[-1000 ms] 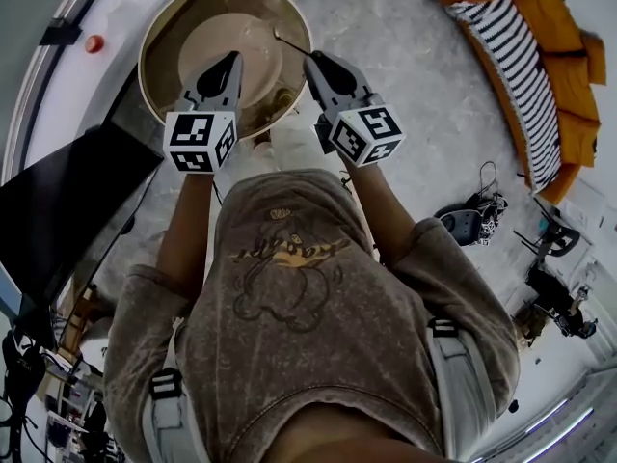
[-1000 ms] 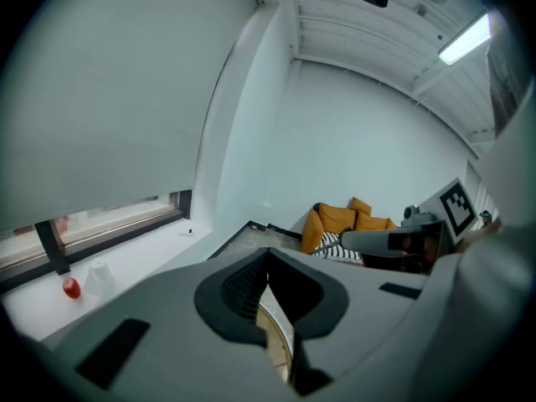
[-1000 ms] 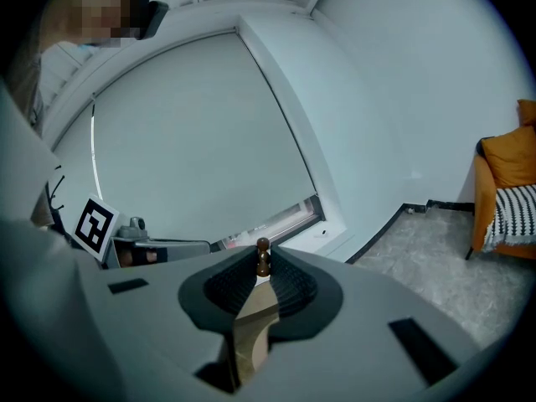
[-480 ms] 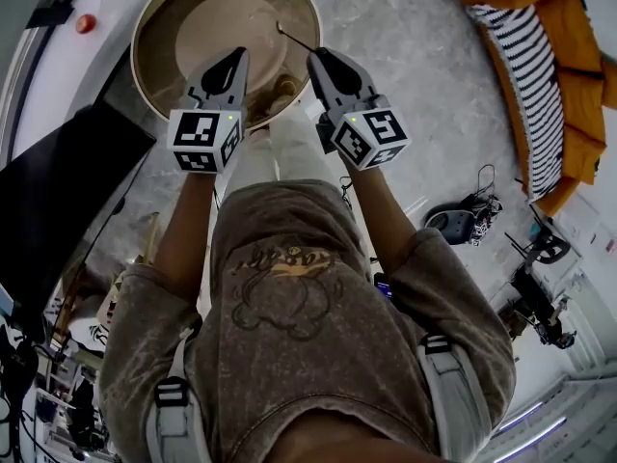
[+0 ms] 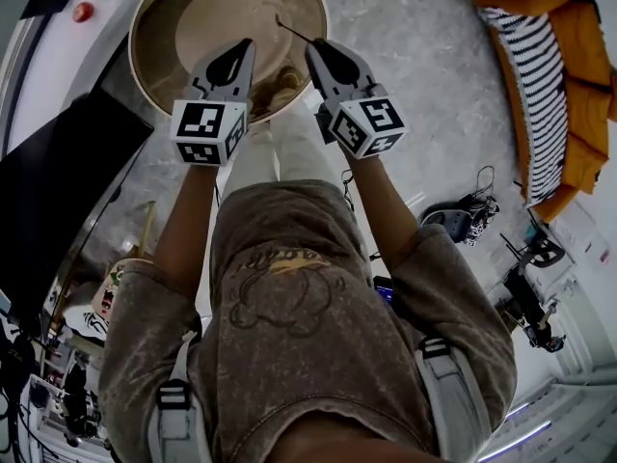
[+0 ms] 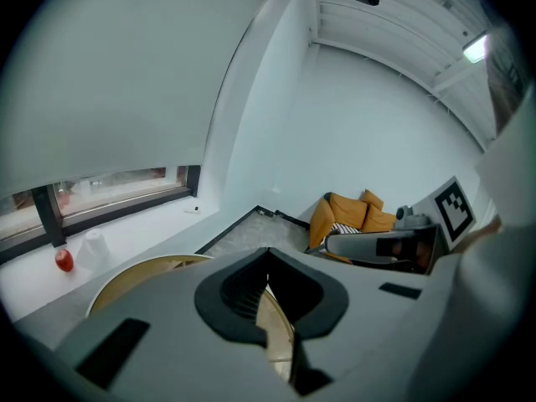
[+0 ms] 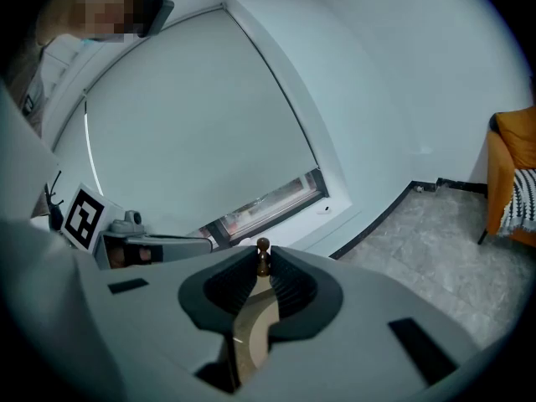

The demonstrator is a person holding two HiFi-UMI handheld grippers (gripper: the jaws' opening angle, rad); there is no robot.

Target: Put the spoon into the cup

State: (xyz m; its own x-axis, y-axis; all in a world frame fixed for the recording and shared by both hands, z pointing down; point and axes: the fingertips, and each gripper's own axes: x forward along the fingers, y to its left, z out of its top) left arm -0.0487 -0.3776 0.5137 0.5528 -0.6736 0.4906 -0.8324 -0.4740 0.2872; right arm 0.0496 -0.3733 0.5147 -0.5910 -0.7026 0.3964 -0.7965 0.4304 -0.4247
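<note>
Spoon (image 7: 263, 247) is up in the air, its thin dark handle pinched in the right claw (image 5: 318, 52), with the knobbed end poking out over the round bench (image 5: 147, 37). Left claw (image 6: 268, 256) is pressed together and empty, level alongside the right and just apart from it. Both arms reach forward across the bench's near rim. There's open floor (image 5: 415, 85) to the right and a windowsill (image 5: 58, 56) to the left. Marker cubes (image 5: 204, 128) carry square patterns only, and the print on the shirt (image 5: 289, 287) is unreadable.

1. A grey marbled floor (image 5: 415, 66) fills the upper middle of the head view.
2. An orange sofa (image 5: 583, 104) with a striped cushion (image 5: 525, 75) sits at the upper right.
3. In the left gripper view, a white wall (image 6: 377, 124) stands in the middle, with a low window (image 6: 109, 193) at the left.
4. A ceiling light (image 6: 475, 48) glows at the upper right.
</note>
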